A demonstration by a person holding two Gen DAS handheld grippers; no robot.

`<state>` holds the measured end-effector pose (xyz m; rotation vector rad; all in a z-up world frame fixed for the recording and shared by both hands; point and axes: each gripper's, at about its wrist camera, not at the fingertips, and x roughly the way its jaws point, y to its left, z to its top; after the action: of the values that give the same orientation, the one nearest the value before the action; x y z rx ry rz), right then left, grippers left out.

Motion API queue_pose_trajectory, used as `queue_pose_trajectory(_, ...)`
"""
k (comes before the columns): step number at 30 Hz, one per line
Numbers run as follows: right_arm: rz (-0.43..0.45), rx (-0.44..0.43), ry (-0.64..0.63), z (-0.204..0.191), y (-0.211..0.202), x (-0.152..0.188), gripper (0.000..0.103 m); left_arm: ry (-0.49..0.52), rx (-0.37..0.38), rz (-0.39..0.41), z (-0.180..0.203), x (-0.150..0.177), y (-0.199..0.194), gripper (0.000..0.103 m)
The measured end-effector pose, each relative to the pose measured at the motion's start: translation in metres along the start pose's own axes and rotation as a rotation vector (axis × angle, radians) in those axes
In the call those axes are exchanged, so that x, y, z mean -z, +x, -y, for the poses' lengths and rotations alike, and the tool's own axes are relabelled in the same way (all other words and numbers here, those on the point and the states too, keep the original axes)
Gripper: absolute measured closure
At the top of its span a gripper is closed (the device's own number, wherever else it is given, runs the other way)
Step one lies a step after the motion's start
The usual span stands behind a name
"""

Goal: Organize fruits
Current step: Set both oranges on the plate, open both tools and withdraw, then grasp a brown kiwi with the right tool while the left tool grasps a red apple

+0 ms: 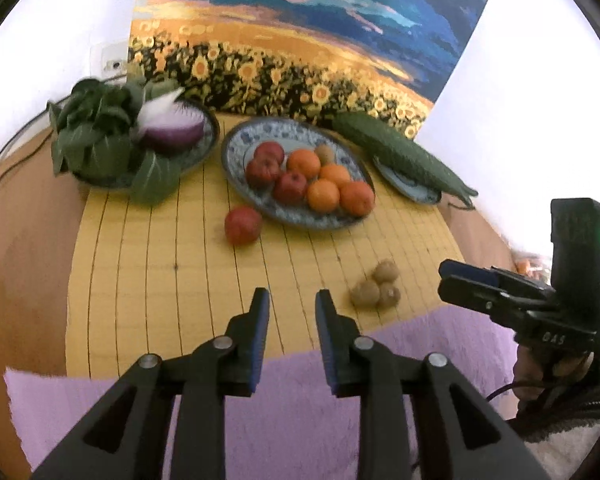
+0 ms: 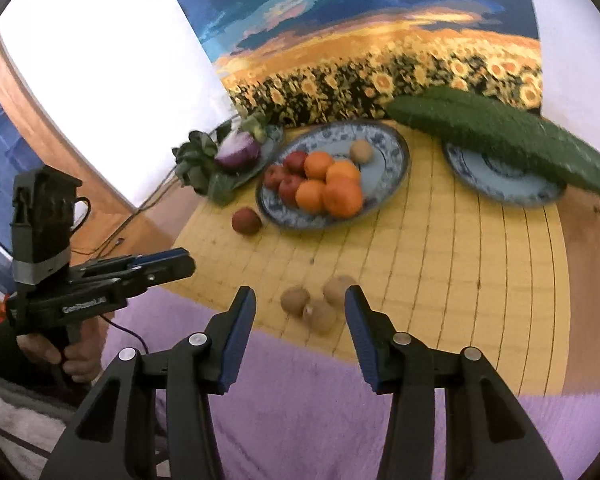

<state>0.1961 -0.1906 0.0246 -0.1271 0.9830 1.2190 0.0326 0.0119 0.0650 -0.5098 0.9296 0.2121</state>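
Sunflower-field artwork backs a tabletop (image 1: pixel 28 248) covered by a yellow slatted mat (image 1: pixel 148 264), with a purple cloth (image 1: pixel 292 412) along its near edge. Task fruit first: the fruit plate (image 1: pixel 236 140) at the mat's centre carries red apples, oranges and one kiwi. One loose apple (image 1: pixel 243 225) lies on the mat just beside the plate's rim, at about 7 o'clock from it. Three loose kiwis (image 2: pixel 316 300) cluster near the mat's front edge, well apart from the plate at roughly 5 o'clock.

Outward from these, a plate of leafy greens and a halved red onion (image 1: pixel 172 124) sits at 10 o'clock, and a long green gourd (image 1: pixel 404 152) rests on a small plate at 2 o'clock.

Both grippers are empty. The left gripper (image 1: pixel 292 300) has its jaws slightly parted over bare mat; the right gripper (image 2: pixel 300 300) stands open, framing the kiwis.

The kiwis look like the next pick. I would take one at a time, closing across its short axis, since these small round fruits could roll or nudge their neighbours.
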Motion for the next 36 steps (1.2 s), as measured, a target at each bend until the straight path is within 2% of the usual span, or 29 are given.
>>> queue_pose_trajectory(3,0.003,0.061,-0.001,-0.001,0.007,0.008,0.059,-0.002,-0.003,-0.027,-0.004,0.005,0.003,0.078)
queue_pose_trajectory(4,0.002,0.068,0.002,-0.001,0.01,0.01,0.06,0.005,-0.014,-0.023,-0.006,0.002,0.004,0.074)
queue_pose_trajectory(5,-0.001,0.063,0.013,-0.001,0.013,0.01,0.061,0.003,-0.031,-0.023,-0.009,-0.002,0.007,0.068)
queue_pose_trajectory(6,-0.009,0.057,0.03,0.001,0.017,0.01,0.061,-0.008,-0.042,-0.023,-0.013,-0.006,0.009,0.054)
queue_pose_trajectory(7,-0.014,0.058,0.04,0.002,0.02,0.01,0.061,-0.032,-0.037,-0.018,-0.018,-0.012,0.012,0.047)
queue_pose_trajectory(9,-0.02,0.07,0.048,0.003,0.027,0.011,0.061,-0.047,-0.008,-0.011,-0.025,-0.022,0.018,0.046)
queue_pose_trajectory(13,-0.004,0.097,0.006,0.001,0.037,0.01,0.062,-0.01,-0.025,-0.016,-0.027,-0.041,0.041,0.044)
queue_pose_trajectory(15,-0.042,0.075,0.0,0.001,0.046,0.011,0.066,-0.03,-0.014,-0.039,-0.03,-0.046,0.055,0.045)
queue_pose_trajectory(18,-0.052,0.079,-0.052,-0.006,0.054,0.015,0.072,-0.055,-0.001,-0.061,-0.034,-0.046,0.064,0.047)
queue_pose_trajectory(20,-0.048,0.083,-0.07,-0.008,0.055,0.016,0.074,-0.052,-0.042,-0.08,-0.034,-0.045,0.067,0.052)
queue_pose_trajectory(22,-0.048,0.083,-0.066,-0.007,0.056,0.016,0.077,-0.058,-0.063,-0.076,-0.035,-0.045,0.066,0.068)
queue_pose_trajectory(24,-0.05,0.08,-0.067,-0.006,0.057,0.015,0.077,-0.063,-0.067,-0.082,-0.035,-0.047,0.067,0.076)
queue_pose_trajectory(35,-0.004,0.059,-0.058,-0.014,0.037,0.011,0.078,0.003,-0.092,-0.045,-0.023,-0.048,0.05,0.081)
queue_pose_trajectory(36,0.006,0.06,-0.061,-0.015,0.033,0.007,0.078,0.002,-0.088,-0.04,-0.022,-0.05,0.048,0.088)
